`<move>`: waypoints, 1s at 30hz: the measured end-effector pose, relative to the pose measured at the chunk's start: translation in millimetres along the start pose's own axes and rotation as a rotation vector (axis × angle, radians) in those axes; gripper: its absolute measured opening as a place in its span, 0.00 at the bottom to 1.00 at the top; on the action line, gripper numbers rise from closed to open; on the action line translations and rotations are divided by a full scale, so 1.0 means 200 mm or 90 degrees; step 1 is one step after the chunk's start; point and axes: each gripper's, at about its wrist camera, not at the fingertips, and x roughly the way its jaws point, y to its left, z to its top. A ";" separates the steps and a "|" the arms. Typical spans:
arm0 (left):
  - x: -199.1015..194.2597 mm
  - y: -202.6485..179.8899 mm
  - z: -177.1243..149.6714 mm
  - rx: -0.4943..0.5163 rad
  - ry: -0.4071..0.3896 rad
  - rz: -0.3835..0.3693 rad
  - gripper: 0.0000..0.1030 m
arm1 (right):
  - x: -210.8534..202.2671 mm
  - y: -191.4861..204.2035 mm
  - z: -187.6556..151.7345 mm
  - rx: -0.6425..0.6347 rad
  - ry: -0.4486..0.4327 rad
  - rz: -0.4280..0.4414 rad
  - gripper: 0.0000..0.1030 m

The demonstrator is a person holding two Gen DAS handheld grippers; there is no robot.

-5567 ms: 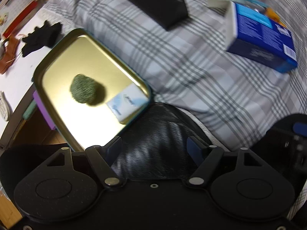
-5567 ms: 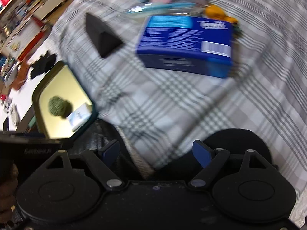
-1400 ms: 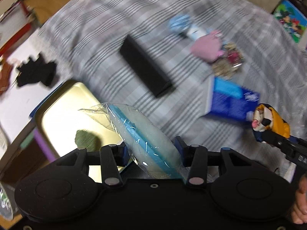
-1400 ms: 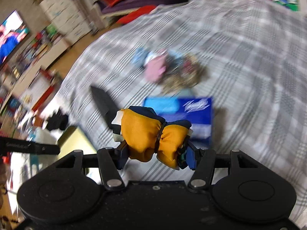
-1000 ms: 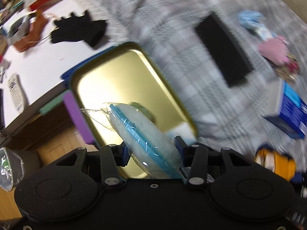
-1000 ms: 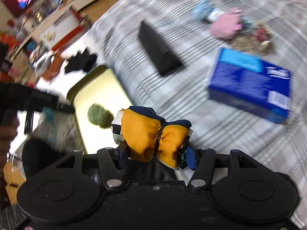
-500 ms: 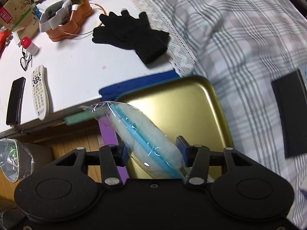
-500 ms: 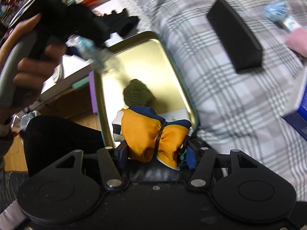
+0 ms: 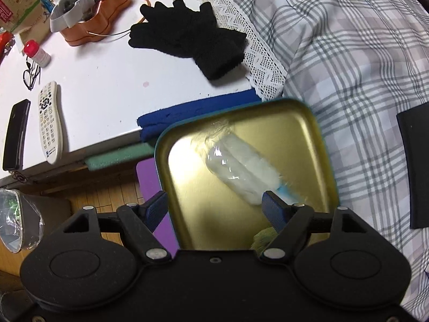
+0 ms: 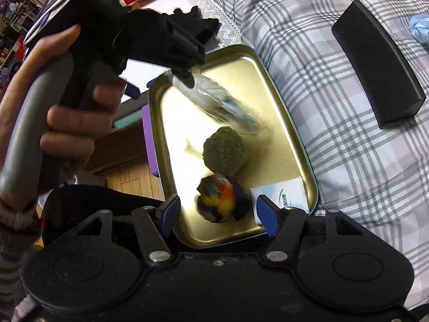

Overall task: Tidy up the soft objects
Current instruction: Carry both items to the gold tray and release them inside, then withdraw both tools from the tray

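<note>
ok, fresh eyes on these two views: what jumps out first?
The gold tray at the edge of the plaid bedspread, with a green pom-pom in its middle and an orange scrunchie dropping in below the opening right claw. At the tray's far end a plastic-wrapped white item falls, blurred, from the opening left claw. Black gloves lie on the white table beyond.

I'm working in a lived-in bedroom at home.
I see a plaid bedspread (image 9: 362, 53) with a lace edge, a white desk (image 9: 107, 80) holding a remote (image 9: 49, 122), glasses (image 9: 30, 73), gloves (image 9: 187, 35), and cluttered shelves (image 10: 16, 0) behind.
</note>
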 end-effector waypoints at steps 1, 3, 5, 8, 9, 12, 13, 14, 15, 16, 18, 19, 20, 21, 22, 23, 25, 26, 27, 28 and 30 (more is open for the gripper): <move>-0.01 0.00 -0.01 0.003 -0.001 0.000 0.71 | 0.00 -0.01 0.00 0.000 -0.001 -0.001 0.61; -0.03 -0.01 -0.05 0.006 -0.004 -0.004 0.71 | -0.01 -0.02 -0.02 -0.002 -0.003 -0.010 0.61; -0.04 -0.03 -0.09 0.011 -0.002 -0.009 0.71 | -0.02 -0.04 -0.04 -0.002 -0.003 -0.024 0.61; -0.07 -0.05 -0.17 0.019 -0.002 -0.016 0.71 | -0.04 -0.08 -0.08 0.006 -0.003 -0.044 0.61; -0.08 -0.06 -0.19 0.021 -0.002 -0.015 0.71 | -0.05 -0.10 -0.09 0.009 -0.005 -0.052 0.61; -0.11 -0.08 -0.27 0.028 0.001 -0.026 0.71 | -0.09 -0.13 -0.14 0.015 -0.013 -0.092 0.62; -0.11 -0.09 -0.30 0.030 0.001 -0.032 0.71 | -0.10 -0.14 -0.16 0.016 -0.019 -0.109 0.62; -0.12 -0.10 -0.33 0.033 -0.002 -0.035 0.71 | -0.11 -0.15 -0.18 0.018 -0.023 -0.124 0.63; -0.13 -0.11 -0.35 0.035 -0.005 -0.035 0.71 | -0.12 -0.17 -0.20 0.021 -0.028 -0.135 0.64; -0.14 -0.12 -0.38 0.038 -0.010 -0.035 0.71 | -0.13 -0.18 -0.21 0.026 -0.031 -0.145 0.64; -0.16 -0.13 -0.43 0.045 -0.019 -0.035 0.71 | -0.14 -0.21 -0.24 0.038 -0.033 -0.157 0.65; -0.17 -0.14 -0.45 0.048 -0.020 -0.035 0.71 | -0.15 -0.23 -0.26 0.044 -0.033 -0.162 0.65; -0.17 -0.14 -0.47 0.050 -0.021 -0.038 0.71 | -0.15 -0.24 -0.27 0.049 -0.034 -0.167 0.65; -0.18 -0.15 -0.48 0.052 -0.021 -0.039 0.71 | -0.15 -0.25 -0.29 0.053 -0.036 -0.173 0.65; -0.18 -0.16 -0.50 0.054 -0.021 -0.038 0.71 | -0.16 -0.26 -0.30 0.056 -0.037 -0.179 0.65; -0.19 -0.16 -0.53 0.057 -0.021 -0.037 0.71 | -0.17 -0.27 -0.32 0.060 -0.038 -0.185 0.65; -0.20 -0.17 -0.56 0.061 -0.025 -0.035 0.71 | -0.17 -0.29 -0.34 0.065 -0.038 -0.191 0.66; -0.20 -0.18 -0.58 0.064 -0.026 -0.033 0.71 | -0.18 -0.29 -0.35 0.067 -0.038 -0.192 0.66; -0.21 -0.19 -0.60 0.068 -0.027 -0.032 0.71 | -0.18 -0.30 -0.36 0.070 -0.037 -0.194 0.66; -0.21 -0.20 -0.61 0.072 -0.029 -0.031 0.71 | -0.19 -0.31 -0.38 0.074 -0.038 -0.195 0.67; -0.22 -0.22 -0.64 0.077 -0.033 -0.028 0.71 | -0.19 -0.33 -0.40 0.080 -0.040 -0.201 0.67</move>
